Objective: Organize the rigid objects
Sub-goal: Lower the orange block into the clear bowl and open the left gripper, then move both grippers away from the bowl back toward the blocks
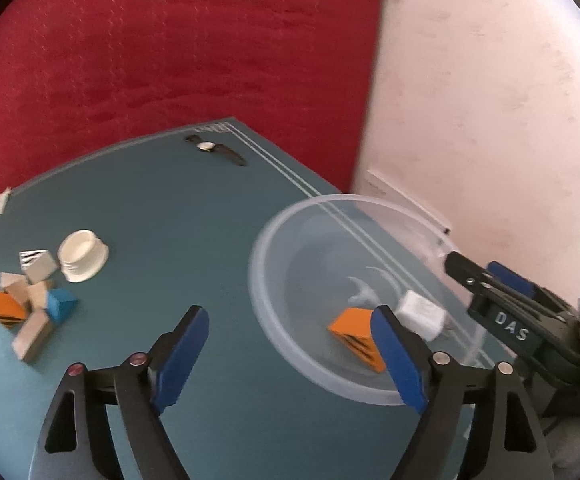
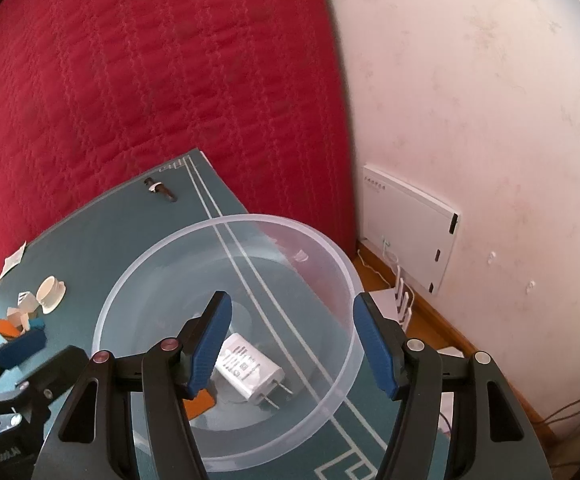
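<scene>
Lying inside a round clear plastic bowl [image 2: 330, 264], an orange striped wedge block [image 1: 356, 338] and a white boxy charger [image 2: 250, 372], prongs pointed lower-right, are seen; both the left gripper [image 1: 290, 344] and right gripper [image 2: 290, 340] are held apart, empty.

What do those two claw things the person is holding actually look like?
Both look alike: the left gripper and the right gripper each have two black plastic arms with cut-out slots and round metal pins, ending in blue ribbed pads. Seen from the left camera, the right one's body carries white letters, "DAS".
</scene>
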Tool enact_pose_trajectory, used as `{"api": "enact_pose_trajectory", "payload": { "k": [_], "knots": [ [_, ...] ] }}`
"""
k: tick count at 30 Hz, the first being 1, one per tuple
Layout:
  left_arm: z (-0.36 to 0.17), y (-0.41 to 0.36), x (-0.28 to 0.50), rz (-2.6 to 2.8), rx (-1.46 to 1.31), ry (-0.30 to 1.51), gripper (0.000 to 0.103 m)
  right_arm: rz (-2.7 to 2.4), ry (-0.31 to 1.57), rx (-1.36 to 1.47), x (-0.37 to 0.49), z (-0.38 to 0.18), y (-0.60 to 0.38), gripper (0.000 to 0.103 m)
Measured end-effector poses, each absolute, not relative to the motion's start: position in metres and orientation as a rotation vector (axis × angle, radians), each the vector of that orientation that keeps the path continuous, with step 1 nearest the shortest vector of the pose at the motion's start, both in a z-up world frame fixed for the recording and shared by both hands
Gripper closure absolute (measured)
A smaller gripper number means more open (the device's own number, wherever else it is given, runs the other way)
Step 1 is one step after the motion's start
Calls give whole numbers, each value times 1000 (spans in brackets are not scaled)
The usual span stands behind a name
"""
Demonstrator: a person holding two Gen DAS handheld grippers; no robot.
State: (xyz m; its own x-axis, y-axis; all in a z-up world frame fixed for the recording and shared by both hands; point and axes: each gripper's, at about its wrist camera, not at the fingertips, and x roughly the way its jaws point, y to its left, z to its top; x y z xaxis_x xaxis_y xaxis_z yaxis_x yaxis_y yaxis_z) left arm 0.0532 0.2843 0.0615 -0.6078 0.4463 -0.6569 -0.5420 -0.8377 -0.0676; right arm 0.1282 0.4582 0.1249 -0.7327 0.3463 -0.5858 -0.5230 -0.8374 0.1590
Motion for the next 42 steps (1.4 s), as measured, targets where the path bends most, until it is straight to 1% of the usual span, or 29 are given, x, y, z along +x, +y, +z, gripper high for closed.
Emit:
{"api": "enact_pose_trajectory", "payload": {
  "k": [4,10,12,14,20,30,42],
  "knots": [
    [65,279,60,2443,-904,212,11,2523,425,-762,129,125,455,37],
    [67,275,61,2496,-863,249,4,2542,427,-756,128,124,450,33],
    [68,272,61,2505,-867,247,1,2556,435,-746,129,124,449,28],
    [68,269,60,2513,-870,242,1,2571,436,-741,129,125,446,25],
    [68,258,60,2562,-873,241,1,2606,432,-755,126,122,438,22],
    [68,234,55,2618,-889,203,1,2610,424,-769,124,120,435,20],
    [65,214,56,2645,-901,168,1,2621,366,-764,126,118,417,20]
  ]
}}
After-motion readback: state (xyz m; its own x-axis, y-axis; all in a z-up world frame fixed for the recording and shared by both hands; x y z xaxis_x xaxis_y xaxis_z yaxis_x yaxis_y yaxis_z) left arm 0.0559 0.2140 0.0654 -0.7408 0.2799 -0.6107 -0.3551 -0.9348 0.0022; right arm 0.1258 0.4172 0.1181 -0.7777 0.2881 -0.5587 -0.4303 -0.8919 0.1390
